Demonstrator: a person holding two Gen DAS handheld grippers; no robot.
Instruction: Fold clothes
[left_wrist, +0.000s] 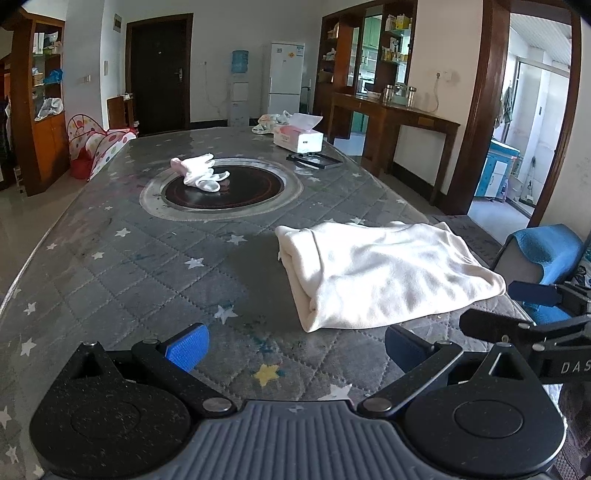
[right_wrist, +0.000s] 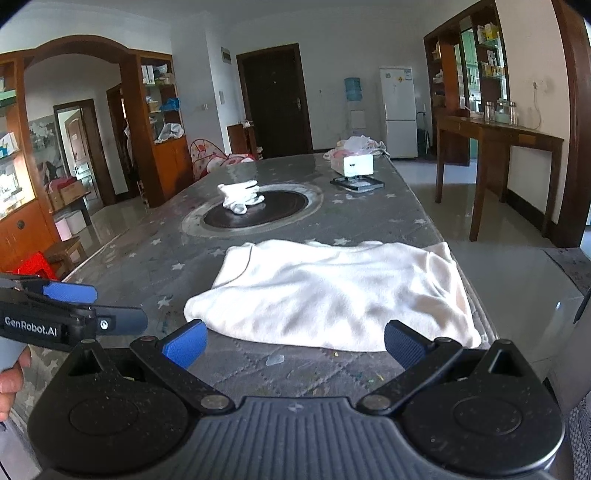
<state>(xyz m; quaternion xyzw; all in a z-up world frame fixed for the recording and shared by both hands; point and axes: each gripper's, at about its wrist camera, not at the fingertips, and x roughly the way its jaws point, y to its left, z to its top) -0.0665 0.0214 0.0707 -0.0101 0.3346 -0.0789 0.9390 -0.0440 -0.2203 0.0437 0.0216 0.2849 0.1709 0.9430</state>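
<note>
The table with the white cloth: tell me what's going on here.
A person holds a gripper in each hand over the star-patterned table. The white garment lies folded near the table edge. The left tool and right tool are both open, touching nothing. A smaller white piece sits farther back, unfolded.

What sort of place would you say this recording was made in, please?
Most likely a home's dining and living room. A long table with a built-in hotplate fills the middle, a fridge and water dispenser stand against the far wall, and a folded white garment lies on the table.
</note>
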